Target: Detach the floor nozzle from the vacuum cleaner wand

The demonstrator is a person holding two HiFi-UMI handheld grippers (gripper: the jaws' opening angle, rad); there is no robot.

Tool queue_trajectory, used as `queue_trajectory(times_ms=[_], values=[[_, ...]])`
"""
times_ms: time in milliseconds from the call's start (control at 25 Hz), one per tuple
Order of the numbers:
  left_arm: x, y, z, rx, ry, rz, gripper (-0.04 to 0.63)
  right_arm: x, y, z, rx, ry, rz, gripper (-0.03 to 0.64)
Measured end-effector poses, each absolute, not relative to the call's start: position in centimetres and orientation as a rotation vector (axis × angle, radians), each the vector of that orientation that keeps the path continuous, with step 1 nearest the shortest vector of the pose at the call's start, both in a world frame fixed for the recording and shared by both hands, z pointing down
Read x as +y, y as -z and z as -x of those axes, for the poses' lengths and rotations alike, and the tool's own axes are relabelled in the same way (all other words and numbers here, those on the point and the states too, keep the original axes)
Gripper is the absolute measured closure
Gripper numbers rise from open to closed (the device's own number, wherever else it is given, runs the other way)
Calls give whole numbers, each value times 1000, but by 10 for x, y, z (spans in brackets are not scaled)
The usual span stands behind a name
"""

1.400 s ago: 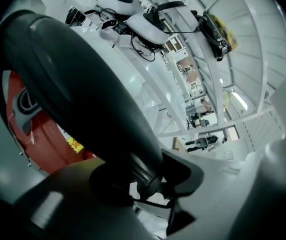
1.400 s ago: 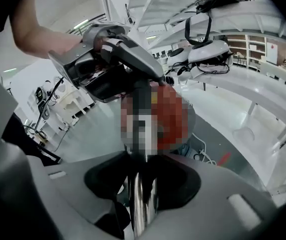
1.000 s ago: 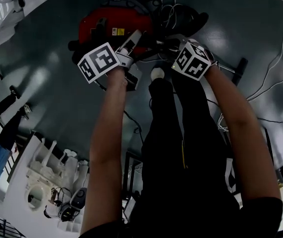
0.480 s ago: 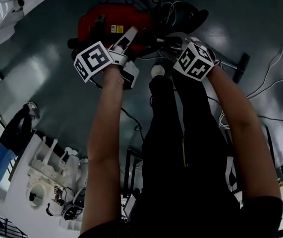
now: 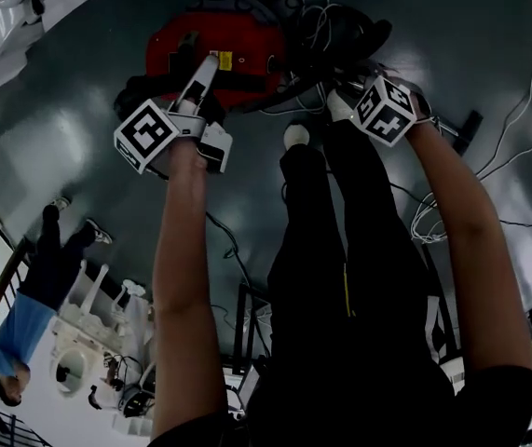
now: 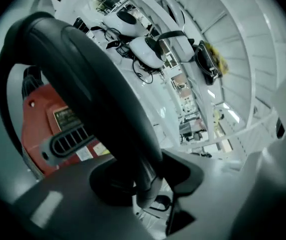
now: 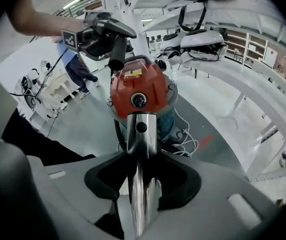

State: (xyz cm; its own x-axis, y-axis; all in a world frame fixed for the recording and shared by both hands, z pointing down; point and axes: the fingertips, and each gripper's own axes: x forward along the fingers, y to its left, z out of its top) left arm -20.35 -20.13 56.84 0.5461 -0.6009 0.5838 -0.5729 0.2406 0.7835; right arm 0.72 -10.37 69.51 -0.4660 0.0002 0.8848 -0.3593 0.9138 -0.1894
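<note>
Nozzle (image 5: 468,125) looks to lie on floor far R, at wand (image 7: 141,134) end. R gripper (image 7: 140,194) clamps wand; L gripper (image 6: 148,184) pinches black handle (image 6: 82,74). Hold wand firm, pull nozzle straight off.

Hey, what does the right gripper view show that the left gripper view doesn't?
Only the right gripper view: a shiny metal wand clamped in the right hand-held gripper, the left hand-held gripper seen from outside, and a bystander in blue.
Only the left gripper view: a slotted vent on the machine's side, seen up close.
Both: the red vacuum body and the black hose handle gripped by the left hand-held gripper.
</note>
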Motion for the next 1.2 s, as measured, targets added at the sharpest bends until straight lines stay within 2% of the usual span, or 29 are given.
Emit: queue_trajectory(times_ms=[160,760,840,960,1040,1200], values=[[-197,-592,177,-1162,-22,-1365,439,-108,-706,2,-1988,-431,-254,448],[-186,-618,170,-1305,-164,-1300,428,-147,-721,24,-1892,-404,-368,443],[-185,-620,167,-1271,-122,-1284,380,-151,-720,29,-1903,-427,-375,431],[-183,-625,162,-1235,-98,-1259,271,-151,-719,35,-1920,-460,-369,334],[-181,-627,158,-1242,-133,-1276,221,-146,-719,37,-1929,-466,-365,304],[-176,-626,159,-1309,-215,-1304,213,-142,-705,38,-2000,-425,-451,305]])
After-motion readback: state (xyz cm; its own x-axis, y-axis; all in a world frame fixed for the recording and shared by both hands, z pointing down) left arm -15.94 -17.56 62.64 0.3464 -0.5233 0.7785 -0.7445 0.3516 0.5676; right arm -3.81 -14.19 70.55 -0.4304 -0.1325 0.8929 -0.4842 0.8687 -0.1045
